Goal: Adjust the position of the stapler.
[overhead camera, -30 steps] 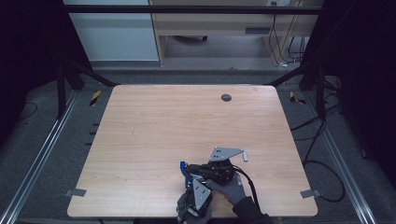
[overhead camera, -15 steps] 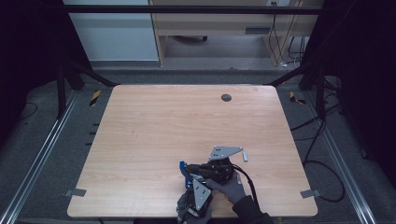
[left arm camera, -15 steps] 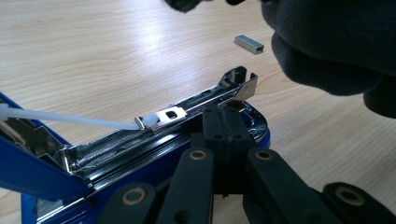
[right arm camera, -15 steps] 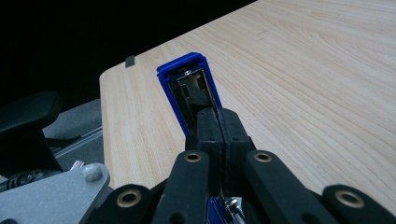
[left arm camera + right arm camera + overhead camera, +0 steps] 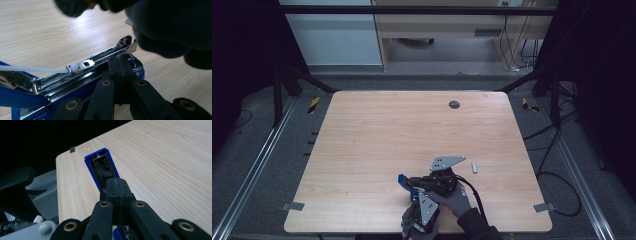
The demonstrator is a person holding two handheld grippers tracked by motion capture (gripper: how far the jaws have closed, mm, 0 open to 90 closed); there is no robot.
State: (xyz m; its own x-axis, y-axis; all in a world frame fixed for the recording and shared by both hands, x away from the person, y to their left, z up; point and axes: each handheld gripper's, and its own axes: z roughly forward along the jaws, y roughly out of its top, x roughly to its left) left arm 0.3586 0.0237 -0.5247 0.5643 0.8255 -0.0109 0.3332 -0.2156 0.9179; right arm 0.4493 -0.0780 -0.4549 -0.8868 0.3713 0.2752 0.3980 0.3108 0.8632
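Observation:
A blue stapler (image 5: 404, 182) lies swung open near the table's front edge. Its chrome staple rail (image 5: 100, 58) with the white pusher rod is bared, and the blue cover (image 5: 100, 168) stretches away from my right gripper. The left gripper (image 5: 119, 65) has its jaws pressed together, tips against the stapler's chrome front end. The right gripper (image 5: 117, 185) is also shut, its tip lying on the inside of the cover. Whether either one pinches a thin edge I cannot tell. In the high view the left gripper (image 5: 416, 196) and right gripper (image 5: 413, 183) meet at the stapler, held by gloved hands.
A small silver strip of staples (image 5: 473, 167) lies on the wooden table (image 5: 412, 130) just right of the grippers, and shows as the staple strip (image 5: 129, 22) past the gloved hand (image 5: 170, 27). A round grommet (image 5: 454, 104) sits near the far edge. Metal rails flank the table.

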